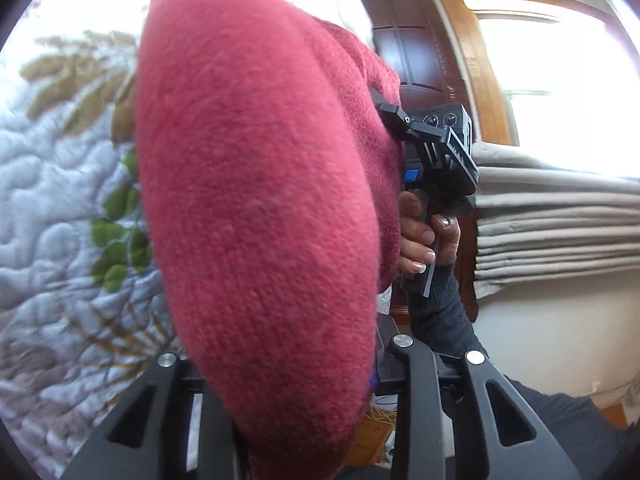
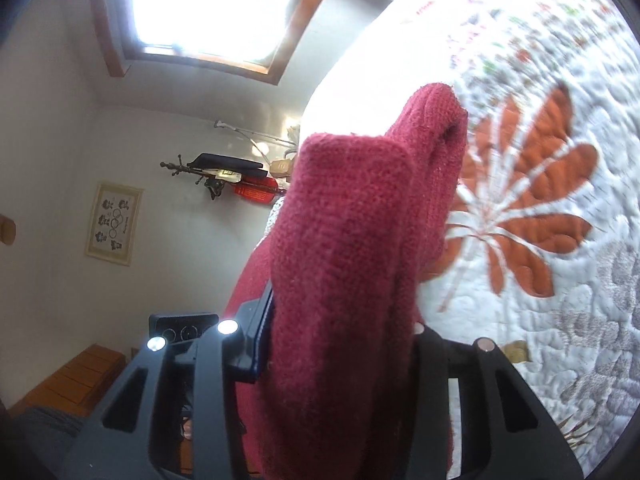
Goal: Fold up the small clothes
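Gripping the red knit garment (image 1: 256, 200), both hand-held grippers tilt sideways above the quilt (image 2: 560, 320).

Left tongs (image 1: 288, 412) reach forward, their black arms closed around red knitted cloth that hides the tips. Opposite them, a hand (image 1: 424, 232) in a dark grey sleeve (image 1: 444, 320) grips the handle of the right tongs (image 2: 340, 392), which likewise clamp the cloth, their tips hidden too.

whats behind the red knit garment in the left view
Behind the red knit garment show the quilted bedspread and right tongs in a hand. The garment hides the rest.
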`<state>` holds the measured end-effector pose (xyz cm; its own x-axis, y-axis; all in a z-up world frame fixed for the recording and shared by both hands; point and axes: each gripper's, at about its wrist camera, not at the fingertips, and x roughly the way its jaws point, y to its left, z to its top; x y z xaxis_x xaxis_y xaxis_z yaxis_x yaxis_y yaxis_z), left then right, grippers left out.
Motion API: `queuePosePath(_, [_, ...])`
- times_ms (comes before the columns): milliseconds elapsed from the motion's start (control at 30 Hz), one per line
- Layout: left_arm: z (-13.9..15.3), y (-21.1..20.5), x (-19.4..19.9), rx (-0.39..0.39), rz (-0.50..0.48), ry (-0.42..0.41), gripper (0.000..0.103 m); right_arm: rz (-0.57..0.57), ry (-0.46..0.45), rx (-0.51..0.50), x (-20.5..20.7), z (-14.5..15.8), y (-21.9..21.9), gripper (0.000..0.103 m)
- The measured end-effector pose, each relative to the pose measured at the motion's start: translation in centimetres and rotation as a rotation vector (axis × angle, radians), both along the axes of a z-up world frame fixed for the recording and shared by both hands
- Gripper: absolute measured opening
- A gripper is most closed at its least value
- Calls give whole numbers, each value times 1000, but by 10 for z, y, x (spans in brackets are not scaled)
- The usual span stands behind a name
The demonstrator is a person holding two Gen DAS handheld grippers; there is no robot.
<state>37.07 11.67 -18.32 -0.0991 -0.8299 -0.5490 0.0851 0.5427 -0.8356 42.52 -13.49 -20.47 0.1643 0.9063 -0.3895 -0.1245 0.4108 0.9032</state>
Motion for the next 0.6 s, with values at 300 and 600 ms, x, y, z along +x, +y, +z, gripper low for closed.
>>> queuePosePath(300, [26,117,-62,-41,93,-57,32,152,-74,12,-24,45,133,40])
queuePosePath(600, [-81,188,-92,-63,180,124,45,168,100,-100,-51,-19,221,60])
